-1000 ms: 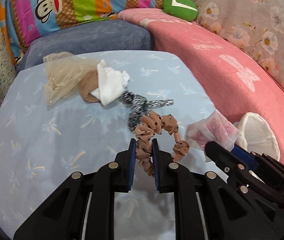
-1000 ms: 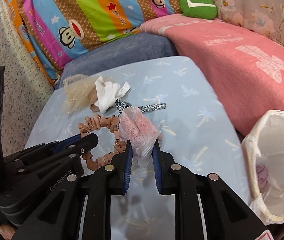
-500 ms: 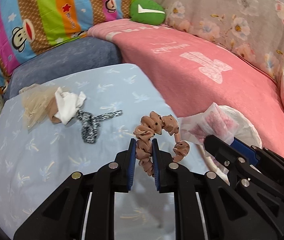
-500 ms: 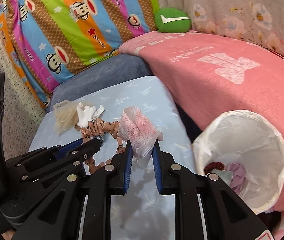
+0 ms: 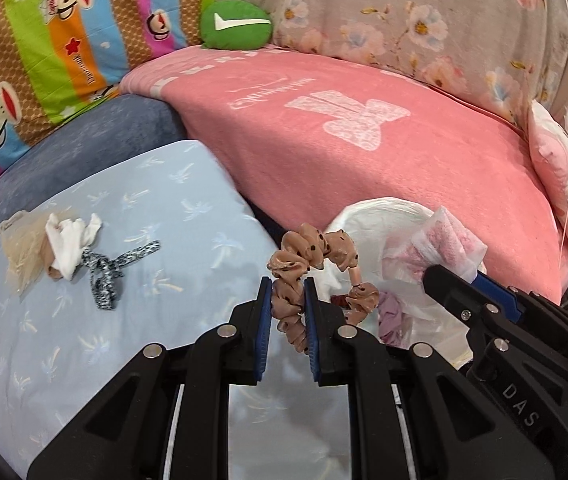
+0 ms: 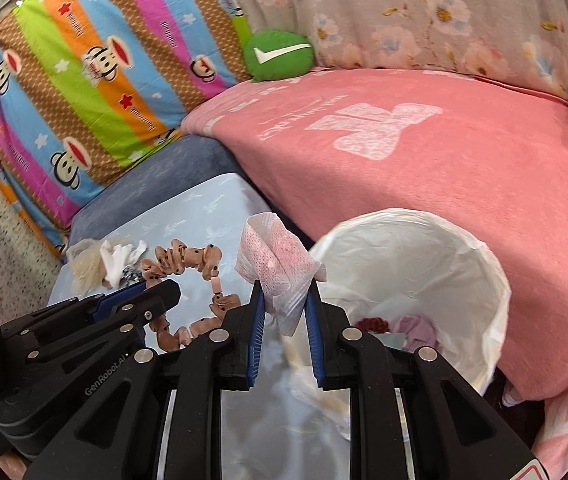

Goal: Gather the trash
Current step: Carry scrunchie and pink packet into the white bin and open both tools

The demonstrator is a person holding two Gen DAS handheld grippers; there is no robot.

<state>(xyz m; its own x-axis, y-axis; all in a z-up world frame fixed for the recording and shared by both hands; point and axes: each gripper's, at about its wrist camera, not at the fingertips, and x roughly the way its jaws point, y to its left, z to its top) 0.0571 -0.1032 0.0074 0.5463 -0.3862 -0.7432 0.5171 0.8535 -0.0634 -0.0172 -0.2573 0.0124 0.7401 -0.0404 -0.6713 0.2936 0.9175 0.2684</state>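
My left gripper [image 5: 287, 288] is shut on a brown dotted scrunchie band [image 5: 312, 252], which hangs in the air beside the rim of the white-lined trash bin [image 5: 368, 216]. My right gripper [image 6: 283, 296] is shut on a crumpled pink-and-white wrapper [image 6: 274, 256], held just left of the bin [image 6: 484, 276]. Inside the bin lie a dark red scrap [image 6: 372, 324] and a lilac piece [image 6: 418, 328]. In the right wrist view the scrunchie [image 6: 188, 258] shows to the left with the left gripper [image 6: 156, 294]. The right gripper [image 5: 444, 276] and the wrapper [image 5: 440, 240] show at the right of the left wrist view.
On the light blue cushion [image 5: 84, 340] lie a beige net with a white tissue [image 5: 70, 240] and a black-and-white speckled band [image 5: 108, 272]. A pink blanket [image 5: 364, 120] covers the sofa behind the bin. A green cushion [image 5: 236, 24] and striped monkey bedding [image 5: 44, 40] stand at the back.
Both grippers have swung right from over the blue cushion to the bin, each still holding its item. The bin has come fully into view, and the trash left on the cushion has fallen behind to the left.
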